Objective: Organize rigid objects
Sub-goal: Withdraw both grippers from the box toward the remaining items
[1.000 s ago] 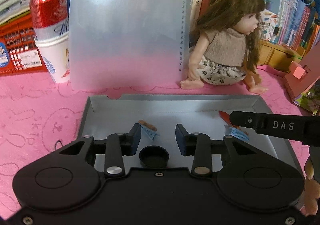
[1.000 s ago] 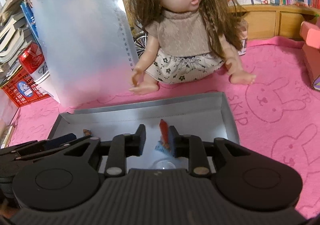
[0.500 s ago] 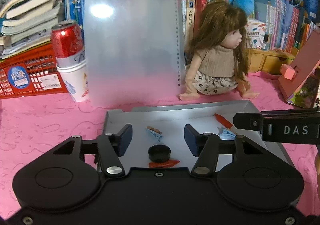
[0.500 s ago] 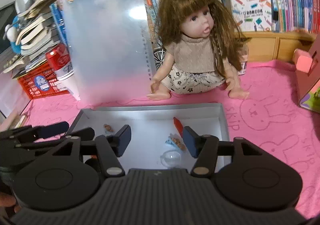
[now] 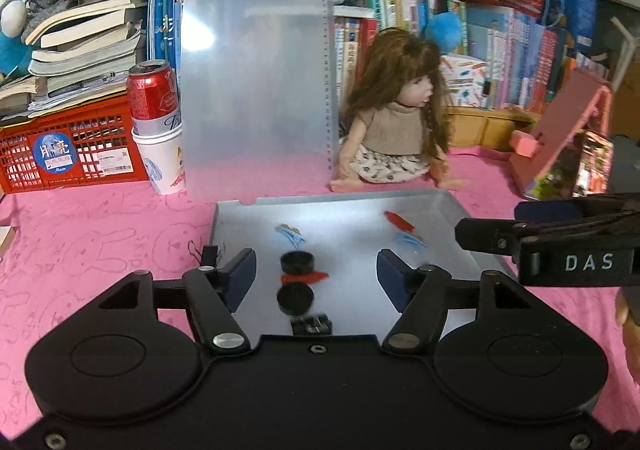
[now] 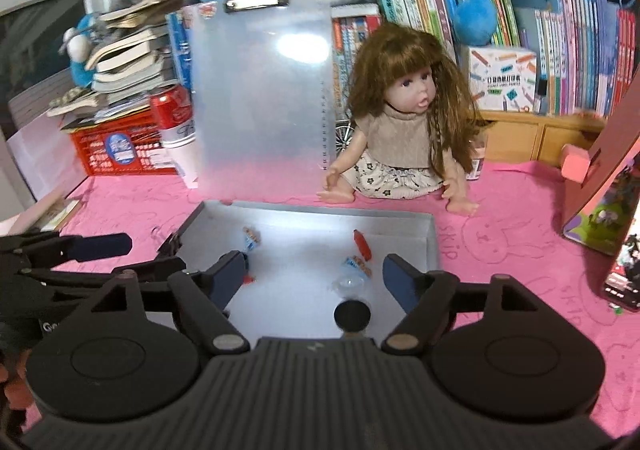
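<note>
On the pink cloth, the grey tray (image 5: 448,206) sits in front of the doll (image 6: 404,138) and the upright clipboard (image 5: 256,90), and it already holds the small rigid items. Toward the tray's far edge lie a blue clip (image 5: 291,235) on the left and a red piece (image 5: 399,221) on the right, with a second blue clip (image 5: 409,240) just beside the red piece. Nearer the tray's front edge are two black caps (image 5: 297,262), a red strip (image 5: 304,277) between them, and a clear dome (image 6: 349,283).

The left gripper (image 5: 316,278) is spread wide and empty; its jaws have just been opening, with nothing pressed between the pads. The right gripper (image 6: 314,278) is likewise wide apart and empty, its jaws having just been opening.

Judgement: placement into the tray appears largely done. One small dark object (image 5: 208,255) rests on the cloth just outside the tray's left edge and may remain to be collected
</note>
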### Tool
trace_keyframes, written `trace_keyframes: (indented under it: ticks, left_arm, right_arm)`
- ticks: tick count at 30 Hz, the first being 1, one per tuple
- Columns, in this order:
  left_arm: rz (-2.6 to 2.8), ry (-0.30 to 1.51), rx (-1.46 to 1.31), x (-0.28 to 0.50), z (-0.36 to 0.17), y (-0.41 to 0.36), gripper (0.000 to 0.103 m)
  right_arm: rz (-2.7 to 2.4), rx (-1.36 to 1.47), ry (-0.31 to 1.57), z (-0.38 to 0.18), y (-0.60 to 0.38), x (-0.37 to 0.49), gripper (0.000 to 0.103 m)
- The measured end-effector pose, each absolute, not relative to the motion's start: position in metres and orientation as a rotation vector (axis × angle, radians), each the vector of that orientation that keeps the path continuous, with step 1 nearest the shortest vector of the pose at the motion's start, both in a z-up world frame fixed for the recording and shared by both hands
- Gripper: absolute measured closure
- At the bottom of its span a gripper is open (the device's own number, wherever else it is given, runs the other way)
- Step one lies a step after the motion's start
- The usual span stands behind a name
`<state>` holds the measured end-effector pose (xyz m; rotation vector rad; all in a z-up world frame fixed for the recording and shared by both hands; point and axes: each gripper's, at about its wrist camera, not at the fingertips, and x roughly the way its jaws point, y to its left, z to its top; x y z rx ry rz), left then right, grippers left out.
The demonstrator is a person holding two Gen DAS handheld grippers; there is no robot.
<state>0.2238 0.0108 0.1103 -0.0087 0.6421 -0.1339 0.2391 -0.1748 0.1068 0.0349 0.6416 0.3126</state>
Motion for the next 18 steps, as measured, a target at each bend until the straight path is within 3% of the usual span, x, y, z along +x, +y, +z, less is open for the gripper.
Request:
trace_keyframes:
  ticks: [8, 18]
  left_arm:
    - [-0.19, 0.613, 0.011, 0.173, 0.114, 0.006, 0.034]
    - [-0.243, 0.645, -0.005, 0.127, 0.078, 0.0, 0.033]
  right_arm:
    - [0.34, -0.034, 0.571, 0.107, -0.176, 0.186, 0.015]
    - [0.39, -0.074, 0.523, 0.086, -0.194, 0.133, 0.015]
